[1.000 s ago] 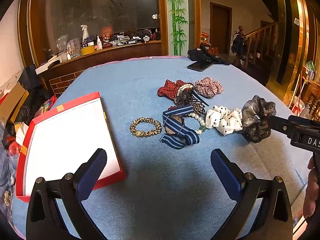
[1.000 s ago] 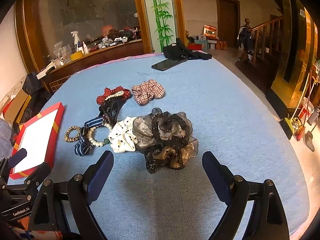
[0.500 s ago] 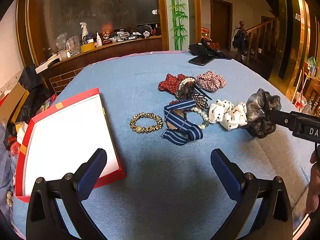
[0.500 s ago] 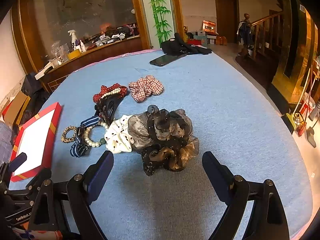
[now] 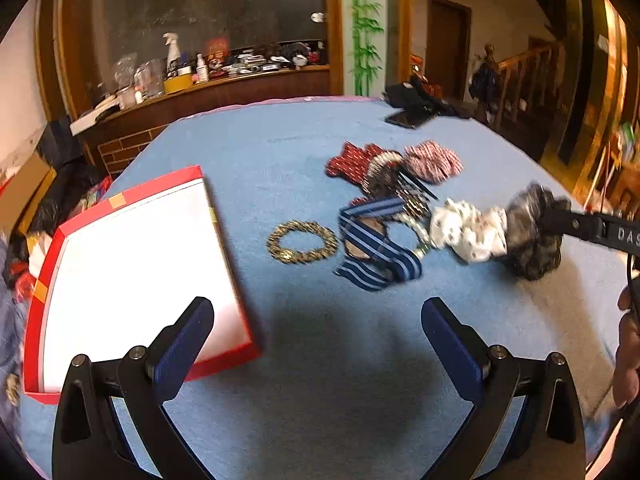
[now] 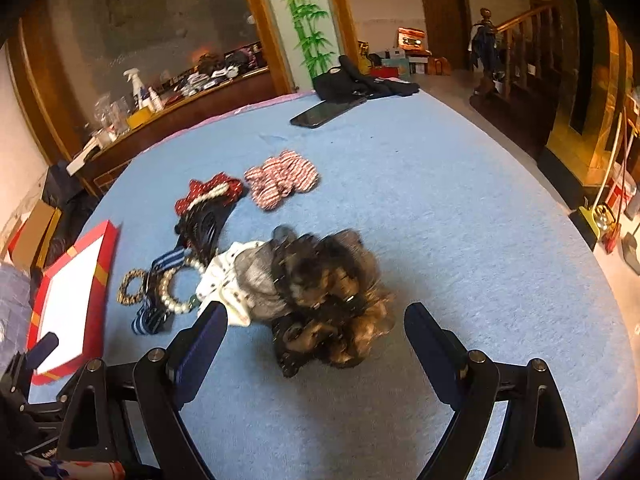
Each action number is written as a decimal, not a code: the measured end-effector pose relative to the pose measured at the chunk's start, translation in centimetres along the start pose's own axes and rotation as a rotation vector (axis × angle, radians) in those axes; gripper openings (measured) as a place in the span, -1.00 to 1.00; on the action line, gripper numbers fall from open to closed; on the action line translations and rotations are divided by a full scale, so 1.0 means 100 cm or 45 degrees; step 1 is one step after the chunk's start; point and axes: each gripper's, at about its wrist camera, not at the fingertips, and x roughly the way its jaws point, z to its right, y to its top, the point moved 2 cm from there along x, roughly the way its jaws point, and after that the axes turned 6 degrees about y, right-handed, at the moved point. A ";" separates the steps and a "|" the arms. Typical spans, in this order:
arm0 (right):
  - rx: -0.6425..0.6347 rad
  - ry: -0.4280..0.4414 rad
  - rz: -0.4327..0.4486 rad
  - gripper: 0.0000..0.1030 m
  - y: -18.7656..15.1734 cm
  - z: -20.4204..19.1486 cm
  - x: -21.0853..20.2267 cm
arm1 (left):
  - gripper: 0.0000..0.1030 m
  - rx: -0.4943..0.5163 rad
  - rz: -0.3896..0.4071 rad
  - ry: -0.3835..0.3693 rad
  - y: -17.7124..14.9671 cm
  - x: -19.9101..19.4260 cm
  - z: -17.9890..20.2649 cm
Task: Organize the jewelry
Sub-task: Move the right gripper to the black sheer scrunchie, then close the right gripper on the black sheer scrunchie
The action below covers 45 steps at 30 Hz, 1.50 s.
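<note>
Right gripper (image 6: 316, 332) near, jaws spread wide around the dark organza scrunchie (image 6: 328, 296) on the worktop; left gripper (image 5: 318, 324) wide too, empty. Risked snagging the white scrunchie (image 6: 228, 280) (touching it) beyond.

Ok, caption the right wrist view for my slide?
Open right gripper closing in on the dark organza scrunchie on the blue tablecloth.

Blue-clothed table (image 6: 460, 208): red tray (image 5: 44, 264), gold bracelet (image 5: 302, 241), scrunchies (image 6: 280, 178), phone (image 6: 326, 112), black garment (image 6: 360, 80)
</note>
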 end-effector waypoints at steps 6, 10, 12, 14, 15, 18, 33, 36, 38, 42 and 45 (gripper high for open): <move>0.076 0.006 0.018 0.80 0.006 0.017 0.000 | 1.00 -0.128 -0.030 -0.039 0.006 0.008 -0.028; 0.089 0.032 -0.008 0.80 0.006 0.016 0.009 | 0.98 -0.117 -0.045 -0.080 0.009 0.011 -0.021; 0.089 0.041 -0.004 0.80 0.007 0.015 0.013 | 0.98 -0.105 -0.053 -0.097 0.011 0.014 -0.016; 0.081 0.039 -0.021 0.80 0.008 0.013 0.020 | 0.98 -0.101 -0.058 -0.109 0.013 0.016 -0.012; 0.084 0.048 -0.033 0.80 0.008 0.013 0.024 | 0.98 -0.098 -0.056 -0.112 0.013 0.016 -0.011; 0.100 0.063 -0.051 0.80 0.008 0.014 0.034 | 0.98 -0.089 -0.058 -0.117 0.014 0.019 -0.009; 0.090 0.132 0.163 -0.85 0.014 0.019 0.011 | 0.97 0.039 -0.095 -0.099 0.029 0.055 -0.008; 0.090 0.135 0.144 -0.85 0.015 0.018 0.014 | 0.87 0.096 -0.136 -0.103 0.034 0.075 -0.005; 0.094 0.139 0.135 -0.85 0.015 0.019 0.015 | 0.55 0.132 -0.176 -0.113 0.036 0.087 -0.002; 0.097 0.143 0.119 -0.85 0.014 0.020 0.017 | 0.15 0.160 -0.241 -0.088 0.039 0.106 -0.003; 0.098 0.148 0.119 -0.84 0.014 0.020 0.016 | 0.15 0.188 -0.263 -0.090 0.040 0.115 -0.001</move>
